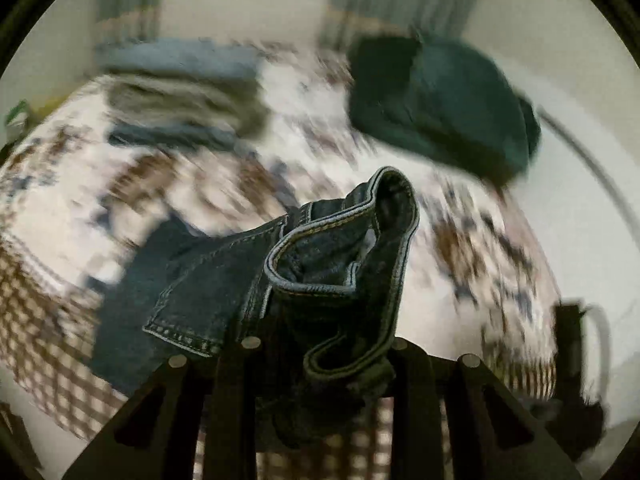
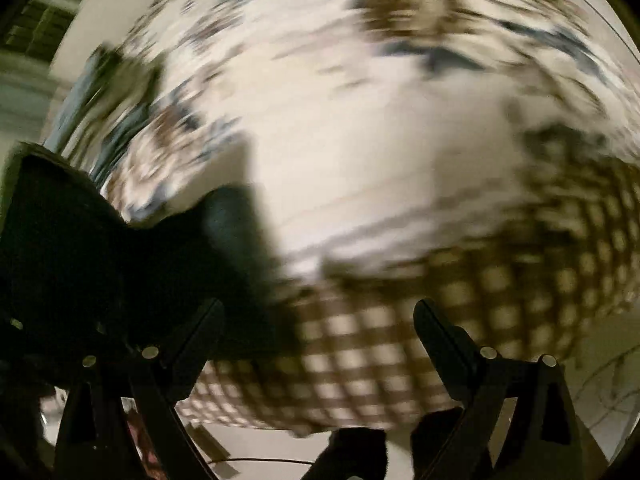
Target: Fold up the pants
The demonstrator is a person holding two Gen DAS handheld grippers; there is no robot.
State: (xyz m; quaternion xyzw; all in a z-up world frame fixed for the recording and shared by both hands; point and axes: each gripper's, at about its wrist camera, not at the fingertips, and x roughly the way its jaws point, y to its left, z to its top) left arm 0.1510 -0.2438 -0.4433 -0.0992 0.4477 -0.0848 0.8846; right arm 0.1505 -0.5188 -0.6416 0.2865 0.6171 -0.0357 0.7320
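Dark denim fills the near part of the left wrist view: the left hand-held gripper (image 1: 320, 364) has its jaws drawn narrow and clamped on the pants (image 1: 320, 280), gripping them at a thick stitched edge that loops up in front of the lens. From that pinch the denim hangs down and to the left, a hemmed panel with pale stitching showing, and its lower part trails onto the bedspread (image 1: 120, 200), a white cloth with brown and blue patches and a brown checked border.

In the right wrist view the right hand-held gripper (image 2: 320, 332) stands wide, with nothing between its fingers (image 2: 436, 332), only the checked border of the bedspread under the gap. A dark blurred mass at the left of that view is probably the same pants, though the smear is too heavy to be sure.

Farther off on the bed, a stack of folded clothes (image 1: 180, 92) in blue, grey and denim tones lies at the upper left, and a dark green garment (image 1: 440, 100) lies apart at the upper right.
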